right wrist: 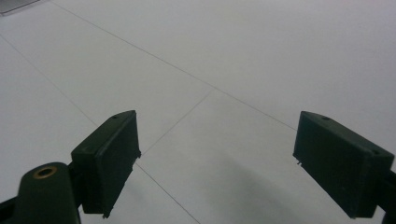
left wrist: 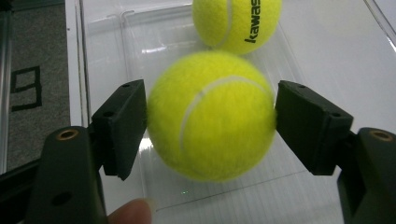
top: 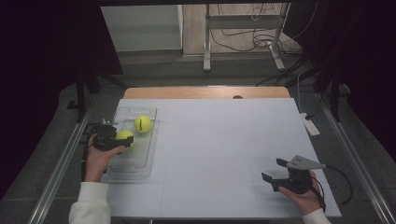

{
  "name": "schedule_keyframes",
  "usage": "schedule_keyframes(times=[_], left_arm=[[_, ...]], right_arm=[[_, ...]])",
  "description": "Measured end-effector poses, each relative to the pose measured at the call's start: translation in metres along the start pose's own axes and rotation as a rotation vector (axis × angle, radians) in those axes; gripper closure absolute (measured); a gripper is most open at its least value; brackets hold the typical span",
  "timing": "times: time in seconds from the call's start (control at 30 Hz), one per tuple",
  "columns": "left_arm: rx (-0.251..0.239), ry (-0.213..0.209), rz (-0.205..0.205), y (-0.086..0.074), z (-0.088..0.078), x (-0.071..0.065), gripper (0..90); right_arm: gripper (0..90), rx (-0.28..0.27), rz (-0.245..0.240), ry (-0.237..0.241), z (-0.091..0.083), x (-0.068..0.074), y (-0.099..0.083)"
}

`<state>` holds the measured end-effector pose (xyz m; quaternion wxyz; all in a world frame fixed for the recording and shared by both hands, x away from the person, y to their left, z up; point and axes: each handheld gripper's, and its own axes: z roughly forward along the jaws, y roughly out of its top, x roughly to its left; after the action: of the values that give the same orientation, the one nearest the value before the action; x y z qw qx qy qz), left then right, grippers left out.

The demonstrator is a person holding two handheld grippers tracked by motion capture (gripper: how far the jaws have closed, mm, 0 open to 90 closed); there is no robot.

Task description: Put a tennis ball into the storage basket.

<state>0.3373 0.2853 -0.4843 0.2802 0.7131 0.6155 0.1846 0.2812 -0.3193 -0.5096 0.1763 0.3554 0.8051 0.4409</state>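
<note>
My left gripper (left wrist: 211, 116) clamps a yellow tennis ball (left wrist: 211, 116) between both pads, over the clear plastic tray (top: 140, 161) at the table's left side. A second tennis ball (top: 142, 123) lies in the tray just beyond it, toward the far end. My right gripper (top: 275, 170) rests low at the near right of the white table (top: 224, 135), jaws wide apart with nothing between them.

On the counter (top: 224, 154), left side: tray (top: 140, 161) holding two balls, far ball (top: 142, 123) behind near ball (top: 125, 136). Near ball between left gripper (top: 122, 139) fingers (left wrist: 122, 126). Right gripper (top: 275, 171) at front right.
</note>
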Motion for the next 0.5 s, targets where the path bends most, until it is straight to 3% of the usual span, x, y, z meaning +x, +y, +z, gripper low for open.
schedule_keyframes(times=[0.2, 0.5], left_arm=[[-0.034, -0.024, -0.014, 0.0020, -0.0059, 0.0020, 16.3], [-0.058, -0.058, -0.001, 0.0036, -0.0090, -0.0016, 13.8]], right_arm=[[14.5, 0.000, 0.000, 0.002, 0.0003, 0.0001, 0.0001], [14.5, 0.000, 0.000, 0.002, 0.0002, 0.0002, 0.0001]])
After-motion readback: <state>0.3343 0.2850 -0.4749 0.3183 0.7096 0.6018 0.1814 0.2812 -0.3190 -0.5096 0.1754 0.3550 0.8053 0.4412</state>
